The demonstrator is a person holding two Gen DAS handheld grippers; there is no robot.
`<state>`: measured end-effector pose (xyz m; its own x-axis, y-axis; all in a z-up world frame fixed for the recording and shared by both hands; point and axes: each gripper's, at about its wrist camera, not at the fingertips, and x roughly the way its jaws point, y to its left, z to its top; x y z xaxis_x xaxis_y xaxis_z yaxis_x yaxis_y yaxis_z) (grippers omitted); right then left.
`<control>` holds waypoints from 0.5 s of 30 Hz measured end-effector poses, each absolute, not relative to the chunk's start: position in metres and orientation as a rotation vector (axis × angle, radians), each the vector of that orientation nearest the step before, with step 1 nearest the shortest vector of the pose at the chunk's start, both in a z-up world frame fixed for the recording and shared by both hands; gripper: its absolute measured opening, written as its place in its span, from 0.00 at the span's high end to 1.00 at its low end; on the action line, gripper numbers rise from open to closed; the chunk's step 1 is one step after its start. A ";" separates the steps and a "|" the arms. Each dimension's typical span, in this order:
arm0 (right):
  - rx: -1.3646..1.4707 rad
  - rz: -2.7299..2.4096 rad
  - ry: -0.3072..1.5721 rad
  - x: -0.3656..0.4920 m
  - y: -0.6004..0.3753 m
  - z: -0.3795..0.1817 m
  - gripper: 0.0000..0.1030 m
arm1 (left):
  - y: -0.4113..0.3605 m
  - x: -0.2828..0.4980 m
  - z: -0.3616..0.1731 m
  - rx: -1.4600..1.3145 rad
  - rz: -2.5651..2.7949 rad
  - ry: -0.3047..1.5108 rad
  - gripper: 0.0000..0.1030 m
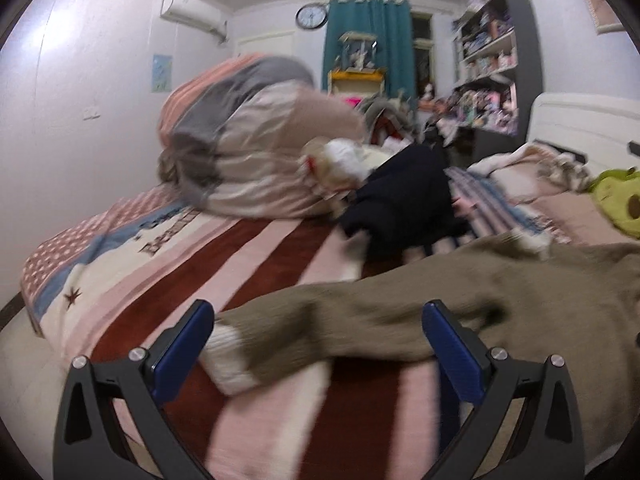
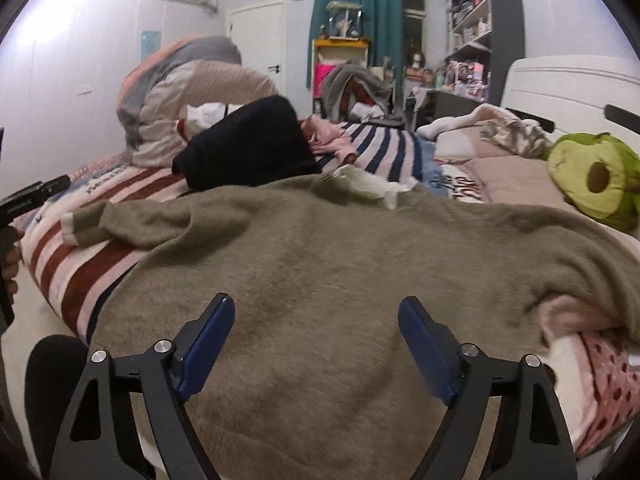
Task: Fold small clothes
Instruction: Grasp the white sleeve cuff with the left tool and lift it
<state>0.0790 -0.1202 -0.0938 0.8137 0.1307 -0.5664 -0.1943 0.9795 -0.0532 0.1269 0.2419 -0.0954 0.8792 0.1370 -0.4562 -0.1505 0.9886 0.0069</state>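
A khaki fleece top (image 2: pixel 340 264) with white cuffs lies spread flat on the striped bedspread (image 2: pixel 88 276). Its left sleeve (image 1: pixel 320 328) stretches out to the left and ends in a white cuff (image 1: pixel 228 364). My left gripper (image 1: pixel 318 344) is open, its blue pads either side of that sleeve just above the cuff. My right gripper (image 2: pixel 316 340) is open over the lower middle of the top's body, holding nothing. The left gripper's body (image 2: pixel 24 204) shows at the left edge of the right wrist view.
A dark navy garment (image 2: pixel 248 144) lies behind the top. A rolled striped duvet (image 1: pixel 248 140) sits at the far left of the bed. A green avocado plush (image 2: pixel 596 176) lies at the right by pillows. Shelves and a cluttered desk stand beyond the bed.
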 end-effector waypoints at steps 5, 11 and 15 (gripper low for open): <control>-0.123 0.200 0.614 0.107 -0.100 -0.103 0.26 | 0.296 0.143 -0.130 -0.091 0.219 0.530 0.01; -0.250 0.198 0.634 0.127 -0.073 -0.115 0.26 | 0.333 0.155 -0.164 -0.215 0.199 0.588 0.01; -0.263 0.202 0.649 0.137 -0.064 -0.120 0.26 | 0.342 0.163 -0.179 -0.281 0.137 0.600 0.03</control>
